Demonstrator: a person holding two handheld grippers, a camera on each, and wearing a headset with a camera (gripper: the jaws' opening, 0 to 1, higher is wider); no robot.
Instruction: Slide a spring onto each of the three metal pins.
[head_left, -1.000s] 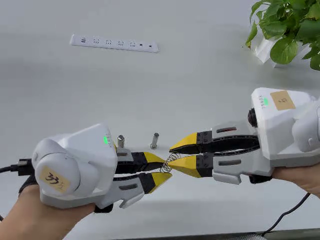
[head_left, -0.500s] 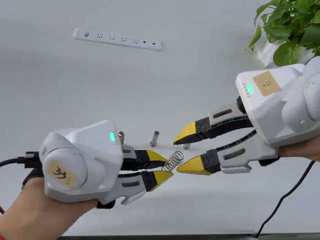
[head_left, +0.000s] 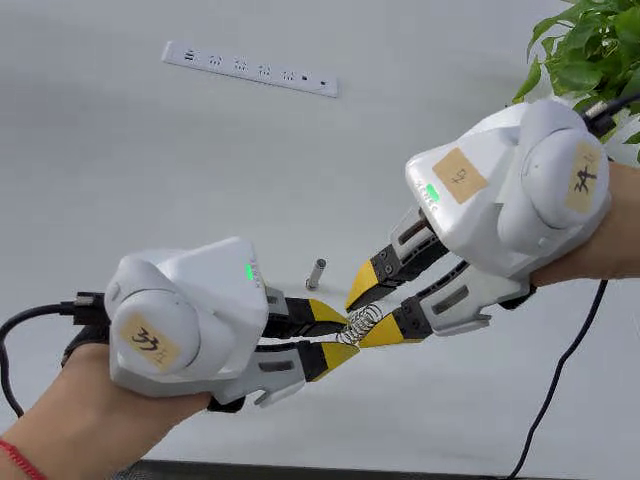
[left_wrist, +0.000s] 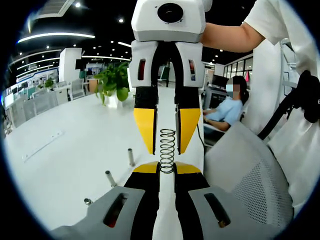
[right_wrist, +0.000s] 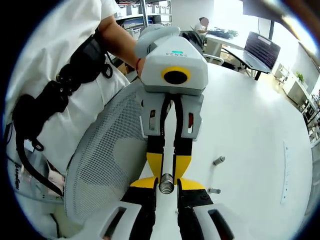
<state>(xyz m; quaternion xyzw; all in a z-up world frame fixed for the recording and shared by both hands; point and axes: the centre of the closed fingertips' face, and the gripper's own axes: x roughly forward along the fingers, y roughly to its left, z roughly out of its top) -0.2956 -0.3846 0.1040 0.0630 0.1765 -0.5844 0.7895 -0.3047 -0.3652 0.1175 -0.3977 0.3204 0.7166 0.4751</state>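
A white tabletop (head_left: 150, 180) is seen, bearing a power strip (head_left: 250, 69) and a plant (head_left: 585, 45); a mesh chair (left_wrist: 250, 170) is lit by ceiling lights (left_wrist: 55, 36).

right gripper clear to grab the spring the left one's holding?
Probably yes: the right gripper stands open, jaws either side of the spring at its free end, nothing between; the left gripper pinches only the other end.

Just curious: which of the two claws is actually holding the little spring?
The left claw, pinched shut on the spring; the right claw has its jaws apart.
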